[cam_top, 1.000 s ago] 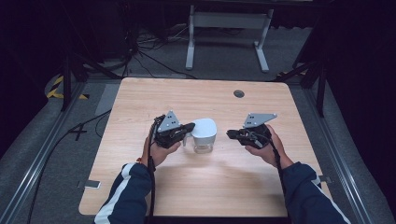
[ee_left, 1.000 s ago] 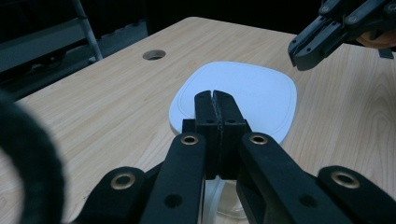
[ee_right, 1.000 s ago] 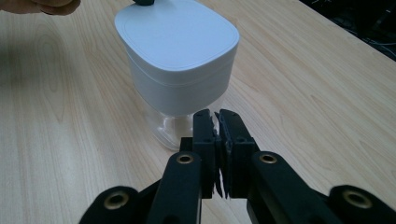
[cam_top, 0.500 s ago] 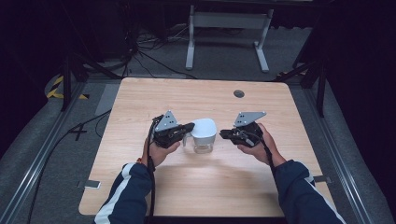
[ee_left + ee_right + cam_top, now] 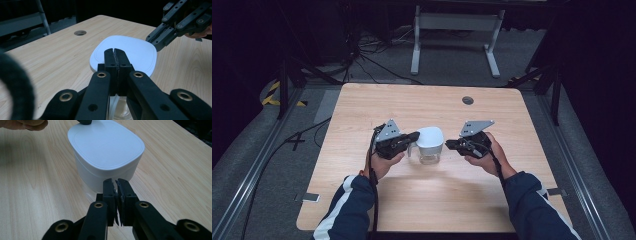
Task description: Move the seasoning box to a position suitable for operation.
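Your left gripper (image 5: pixel 114 53) clamps the handle of the white-lidded clear plastic jug (image 5: pixel 430 144); your right gripper (image 5: pixel 115 184), closed and empty, sits just beside it.

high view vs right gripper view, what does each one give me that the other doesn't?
High view alone: both forearms in striped sleeves, the left tool at the container's handle side, the grommet hole, the floor cables and the stand beyond the table. Right gripper view alone: the right tool with jaws nearly closed, just short of the container's wall, and the groove round the lid. Both share: the white-lidded container on the wooden table.
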